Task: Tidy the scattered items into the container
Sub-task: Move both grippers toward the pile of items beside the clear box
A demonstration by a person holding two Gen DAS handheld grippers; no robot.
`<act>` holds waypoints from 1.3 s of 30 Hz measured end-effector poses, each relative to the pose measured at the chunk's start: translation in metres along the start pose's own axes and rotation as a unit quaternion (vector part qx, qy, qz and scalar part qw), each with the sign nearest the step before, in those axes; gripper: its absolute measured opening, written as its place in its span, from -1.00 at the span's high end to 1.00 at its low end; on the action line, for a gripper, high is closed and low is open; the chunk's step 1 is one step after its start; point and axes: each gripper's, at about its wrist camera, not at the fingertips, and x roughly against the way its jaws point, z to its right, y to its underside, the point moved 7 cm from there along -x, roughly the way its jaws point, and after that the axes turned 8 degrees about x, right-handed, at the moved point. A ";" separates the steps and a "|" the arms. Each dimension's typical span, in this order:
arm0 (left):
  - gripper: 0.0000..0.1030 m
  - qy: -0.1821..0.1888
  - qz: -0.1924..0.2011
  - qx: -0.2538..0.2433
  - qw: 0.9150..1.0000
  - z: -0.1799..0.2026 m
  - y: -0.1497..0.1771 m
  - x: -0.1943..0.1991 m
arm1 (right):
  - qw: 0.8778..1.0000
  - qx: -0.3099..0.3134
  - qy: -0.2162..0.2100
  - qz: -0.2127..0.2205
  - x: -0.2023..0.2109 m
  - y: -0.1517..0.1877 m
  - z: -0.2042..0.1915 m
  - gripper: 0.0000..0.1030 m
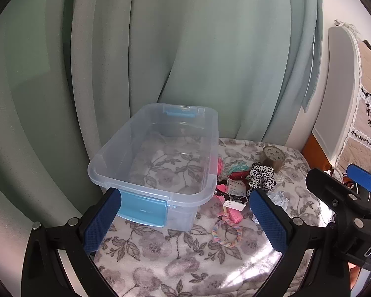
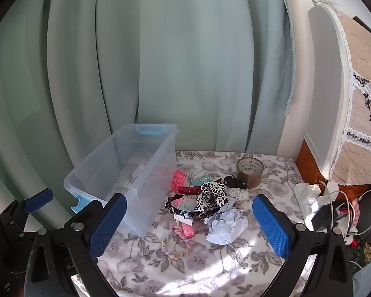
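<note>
A clear plastic container (image 1: 96, 170) with blue latches stands empty at the left of a floral cloth; its right wall (image 2: 158, 173) shows in the right wrist view. Beside it lies a heap: a leopard scrunchie (image 2: 211, 195) (image 1: 261, 177), a red hair clip (image 2: 190, 190), pink bands (image 2: 178, 179), crumpled paper (image 2: 225, 225), a rainbow hair tie (image 2: 175, 243) (image 1: 226, 232) and a brown tape roll (image 2: 249, 172) (image 1: 273, 156). My left gripper (image 1: 185, 220) hangs open in front of the container. My right gripper (image 2: 190, 225) is open above the heap's near side. Neither holds anything.
Green curtains hang right behind the table. A power strip (image 2: 309, 193) with tangled cables lies past the cloth's right edge, below a white appliance (image 2: 321, 99) under a lace cover. The floral cloth (image 2: 185, 272) in front of the heap is bare.
</note>
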 end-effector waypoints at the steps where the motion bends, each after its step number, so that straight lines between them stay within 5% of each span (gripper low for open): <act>1: -1.00 0.001 -0.002 0.000 1.000 -0.002 0.000 -0.001 | 1.000 0.001 0.002 0.001 0.000 0.003 -0.001 -1.00; 14: -1.00 0.018 -0.015 -0.008 1.000 0.002 0.005 -0.001 | 1.000 -0.001 0.011 -0.014 -0.001 0.000 0.000 -1.00; 21: -1.00 0.036 -0.022 -0.029 0.999 0.025 0.012 0.000 | 1.000 0.018 -0.020 -0.014 -0.001 0.005 -0.014 -1.00; 39: -1.00 0.005 -0.043 -0.011 0.999 0.019 0.018 -0.019 | 0.999 -0.002 -0.033 -0.026 -0.011 0.014 0.001 -1.00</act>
